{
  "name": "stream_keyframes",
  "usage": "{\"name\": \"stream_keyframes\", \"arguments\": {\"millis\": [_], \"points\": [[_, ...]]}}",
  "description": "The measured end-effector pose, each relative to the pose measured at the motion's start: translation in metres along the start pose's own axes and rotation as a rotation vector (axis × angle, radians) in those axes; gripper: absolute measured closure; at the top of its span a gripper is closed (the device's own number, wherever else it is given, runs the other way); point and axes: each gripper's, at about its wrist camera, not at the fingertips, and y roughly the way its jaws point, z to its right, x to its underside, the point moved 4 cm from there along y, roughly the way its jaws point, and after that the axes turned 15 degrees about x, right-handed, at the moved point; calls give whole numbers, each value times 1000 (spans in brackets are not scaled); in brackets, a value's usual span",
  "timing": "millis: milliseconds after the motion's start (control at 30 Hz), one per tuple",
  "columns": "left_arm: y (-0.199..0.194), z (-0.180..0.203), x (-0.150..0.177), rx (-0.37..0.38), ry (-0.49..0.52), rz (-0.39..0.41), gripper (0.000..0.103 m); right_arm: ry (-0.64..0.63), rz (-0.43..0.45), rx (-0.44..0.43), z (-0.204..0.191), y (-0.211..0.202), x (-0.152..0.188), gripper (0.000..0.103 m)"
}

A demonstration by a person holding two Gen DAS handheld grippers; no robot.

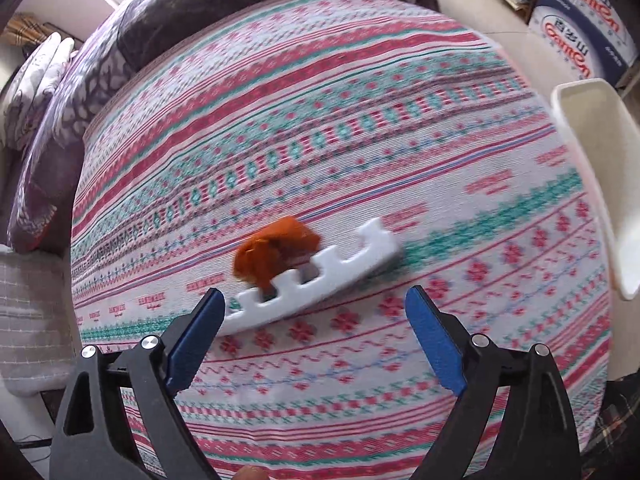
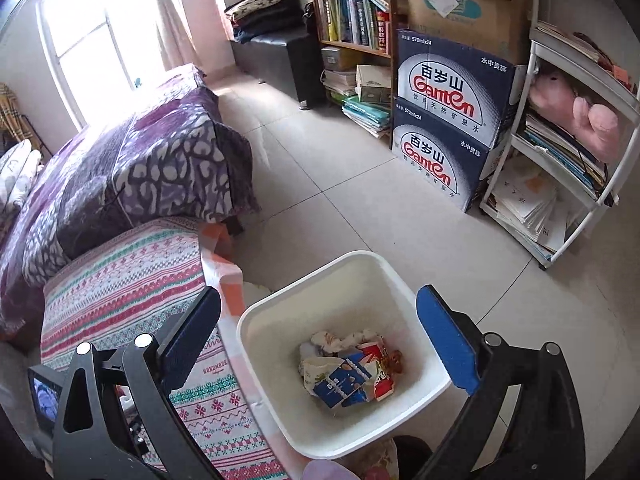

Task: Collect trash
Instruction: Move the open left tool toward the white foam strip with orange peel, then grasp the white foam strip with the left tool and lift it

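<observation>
Trash left on the table (image 1: 500, 216) comes to two pieces: one crumpled orange wad (image 1: 276, 249), papery looking, and one flat white foam strip (image 1: 316, 280) with square notches along one edge, touching each other near the middle of the striped woven cloth. Left gripper (image 1: 314, 304) hovers just short of them, jaws spread wide and holding nothing. Right gripper (image 2: 320, 314) is also released, over the one white square plastic bin (image 2: 420, 304) beside the table's edge, which holds crumpled wrappers (image 2: 352, 372) in white, blue and red.
</observation>
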Motion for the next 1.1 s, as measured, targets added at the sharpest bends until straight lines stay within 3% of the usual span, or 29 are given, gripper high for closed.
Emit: {"name": "stream_keyframes", "arguments": {"millis": [200,300,433,567,767,867,933,967,1067,1100], "points": [[15,-33,11,99,-14,13,11,-44,-6,-9,-32,-4,11,9],[15,-33,25,204,-34,-76,11,-72,-26,-22,-46,-3,16,9],[3,-12,48,322,24,-178,11,-94,-25,-34,-60,-8,20,9],[-9,-8,50,302,0,-132,11,-95,-24,-43,-66,-11,23,9],[5,-9,42,136,-21,-82,12,-112,-32,-29,-75,-9,28,9],[8,-11,44,182,-54,-61,25,-105,-44,-32,-78,-7,29,9],[5,-17,43,223,-78,-56,61,-103,-59,-42,-81,-6,31,9],[4,-22,44,237,-104,-58,67,-104,-64,-46,-82,-6,32,9],[-2,-33,49,296,-185,-53,72,-118,-73,-54,-92,-7,37,9],[-7,-35,52,307,-193,-43,81,-128,-75,-59,-96,-8,40,9]]}}
